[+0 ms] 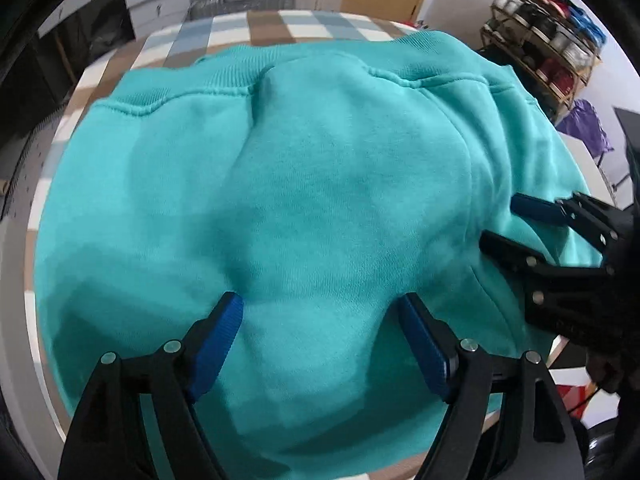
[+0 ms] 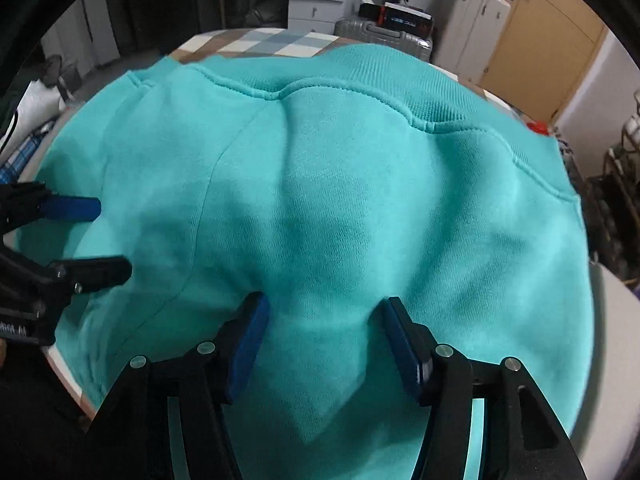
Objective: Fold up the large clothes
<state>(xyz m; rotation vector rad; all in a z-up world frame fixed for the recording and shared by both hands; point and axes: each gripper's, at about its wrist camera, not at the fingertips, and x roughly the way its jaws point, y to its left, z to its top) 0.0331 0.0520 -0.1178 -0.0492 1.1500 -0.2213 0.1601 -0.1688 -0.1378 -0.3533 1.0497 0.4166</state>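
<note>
Checked counter [image 1: 256,24] carries our teal sweatshirt [image 1: 312,184], ribbed hem at the far edge, covering most of it. Folding looks partly done — bulges remain, more folds left. Left tongs [image 1: 320,312] and right tongs [image 2: 324,316] both hover spread, pinching nothing.

No legible text; red-and-black box [image 2: 406,20] lettering too blurred

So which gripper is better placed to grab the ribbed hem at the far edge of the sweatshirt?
Neither clearly. Left gripper and right gripper both hang open over the teal sweatshirt, side by side, similarly far from the ribbed hem.
</note>
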